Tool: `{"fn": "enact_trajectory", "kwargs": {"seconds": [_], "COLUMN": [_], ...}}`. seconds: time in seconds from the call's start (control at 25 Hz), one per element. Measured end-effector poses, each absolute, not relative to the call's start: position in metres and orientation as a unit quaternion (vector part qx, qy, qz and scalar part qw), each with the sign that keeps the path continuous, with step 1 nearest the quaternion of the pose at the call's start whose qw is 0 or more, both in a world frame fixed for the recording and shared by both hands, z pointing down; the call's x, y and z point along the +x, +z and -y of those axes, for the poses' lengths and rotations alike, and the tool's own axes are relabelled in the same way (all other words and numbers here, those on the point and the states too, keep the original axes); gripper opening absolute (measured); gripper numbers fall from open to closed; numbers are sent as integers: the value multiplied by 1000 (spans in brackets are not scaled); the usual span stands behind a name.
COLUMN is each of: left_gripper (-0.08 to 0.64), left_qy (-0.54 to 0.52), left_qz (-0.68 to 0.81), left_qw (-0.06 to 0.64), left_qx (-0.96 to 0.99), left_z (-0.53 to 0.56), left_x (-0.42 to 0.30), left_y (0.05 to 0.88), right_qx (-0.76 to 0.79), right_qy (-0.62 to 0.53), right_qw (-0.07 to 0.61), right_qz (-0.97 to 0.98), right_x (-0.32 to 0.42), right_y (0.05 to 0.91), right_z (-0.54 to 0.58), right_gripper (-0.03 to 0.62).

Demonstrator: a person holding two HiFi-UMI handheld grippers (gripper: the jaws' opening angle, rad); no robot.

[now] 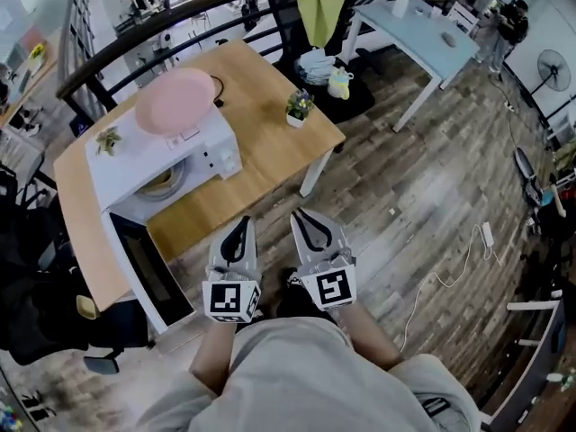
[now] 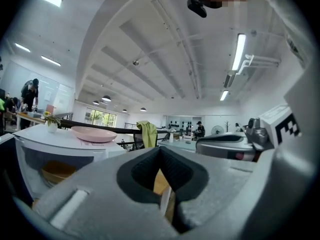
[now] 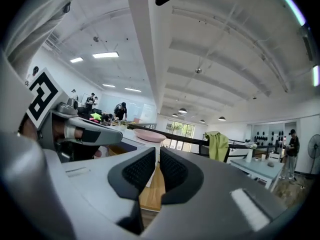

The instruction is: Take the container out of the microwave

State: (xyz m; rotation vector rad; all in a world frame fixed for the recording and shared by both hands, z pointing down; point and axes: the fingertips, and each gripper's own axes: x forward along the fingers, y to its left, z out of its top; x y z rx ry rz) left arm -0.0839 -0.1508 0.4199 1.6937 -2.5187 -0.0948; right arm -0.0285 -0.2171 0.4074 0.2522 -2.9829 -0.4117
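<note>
- Head view: white microwave (image 1: 214, 142) sits on the wooden table (image 1: 270, 147). Its door (image 1: 151, 275) is swung wide open toward the person, so the cavity is free to reach into.
- Inside the cavity sits the container (image 1: 162, 184), a tan bowl. Nothing touches it, so the task's thing is not yet out.
- On the microwave's top lie a pink plate (image 1: 175, 100) and a small plant (image 1: 108, 139). Neither blocks the opening.
- A second potted plant (image 1: 299, 106) stands near the table's far corner, well apart from the microwave.
- The person holds the left gripper (image 1: 241, 226) and right gripper (image 1: 306, 217) side by side, low in front of the body. Both sit just off the table's near edge, level and aimed across the table, well apart from the bowl.
- Left gripper view: the pads meet at the tips with nothing between them, so it is closed and empty. The open microwave shows at the left of this view, with the bowl visible in it.
- Right gripper view: a thin slit runs between the pads with nothing in it, so the jaws are barely ajar and empty.
- My read: this is the approach stage, with both tools carried closed-ish while lining up on the opening.
- The next move likely needs the jaws widened before either can take the bowl's rim.
- Risk: the open door juts toward the person and could get knocked. A bump to the microwave could also shift the plate on top.
</note>
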Motion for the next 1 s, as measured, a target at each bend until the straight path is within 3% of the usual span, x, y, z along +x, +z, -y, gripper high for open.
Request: {"fn": "enact_trajectory", "kwargs": {"seconds": [0.64, 1.0], "left_gripper": [3, 3], "left_qy": [-20, -30], "left_qz": [948, 965], "left_qw": [93, 115], "left_qx": [304, 231], "left_z": [81, 37], "left_x": [-156, -179], "left_y": [459, 486], "right_qx": [-196, -260], "right_qy": [-119, -137], "right_qw": [60, 89], "right_qz": [972, 952], "right_x": [-148, -189], "right_y": [459, 480], "right_z": [168, 127], "right_gripper": [41, 41]}}
